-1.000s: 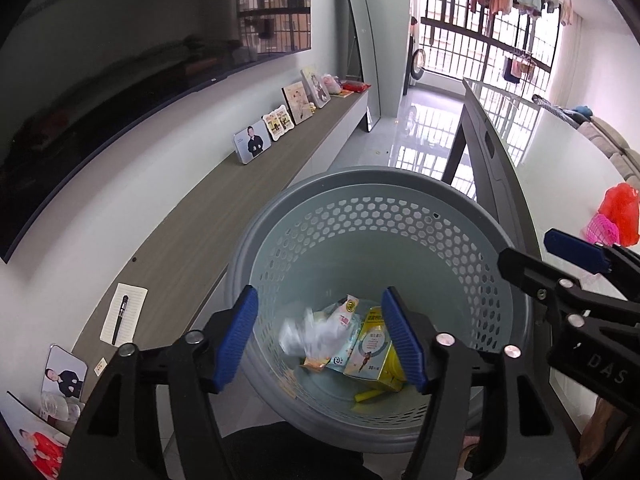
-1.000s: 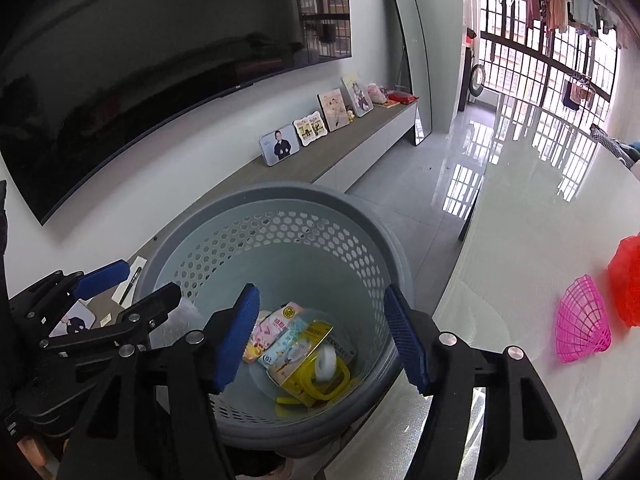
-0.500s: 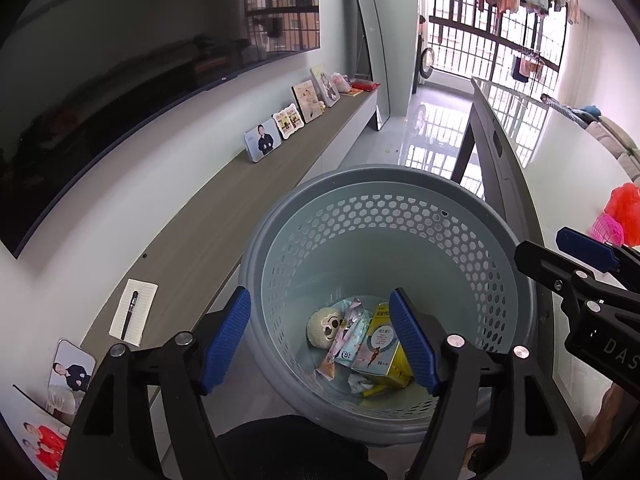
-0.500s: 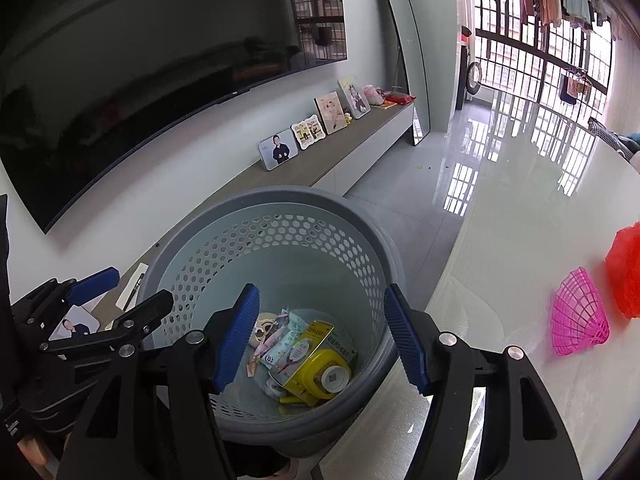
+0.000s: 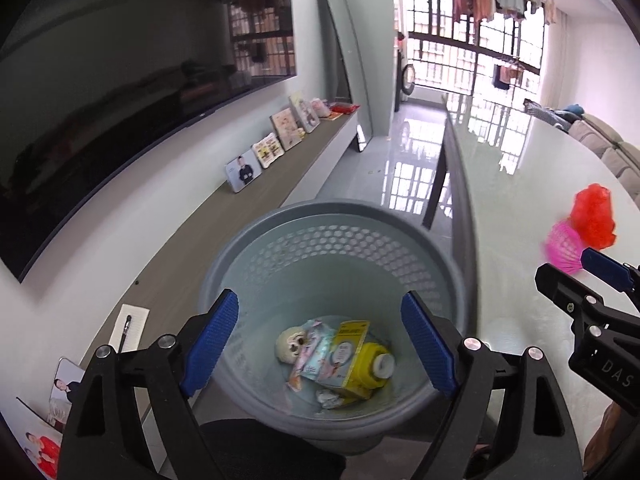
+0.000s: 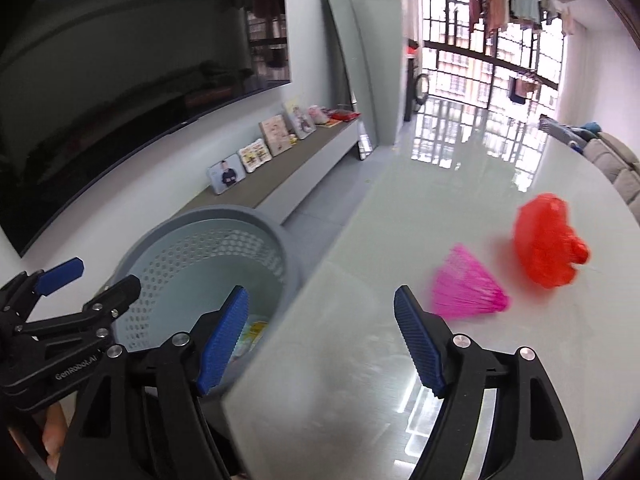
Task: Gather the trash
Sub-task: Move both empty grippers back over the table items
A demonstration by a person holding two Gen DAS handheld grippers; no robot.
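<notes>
Left to right. The left hand-held gripper [image 5: 320,338] hangs over the grey perforated bin [image 5: 448,264], its jaws opening with nothing between them. The bin stands on the floor against the edge of the tabletop [image 6: 400,264] and already holds trash: a pale crumpled ball [image 5: 291,345], pastel wrappers [image 5: 316,360] and a yellow carton [image 5: 352,344]. The right hand-held gripper [image 6: 322,342] is over the tabletop edge; its jaws are opening too, and empty.

Two pieces remain on the tabletop, just beside each other and well apart from the bin: a pink mesh cone [image 6: 470,290], fan-shaped and blurred, and a crumpled red plastic bag [image 6: 548,242].

Handling, as a judgement: both are probably very light and soft. The cone looks like foam netting that will squash flat, so a pinch across its wide middle should hold. The bag is likely thin, slippery film; a bunched fold on top gives the surest bite. Neither appears fragile, but either may slide on the glossy surface.
</notes>
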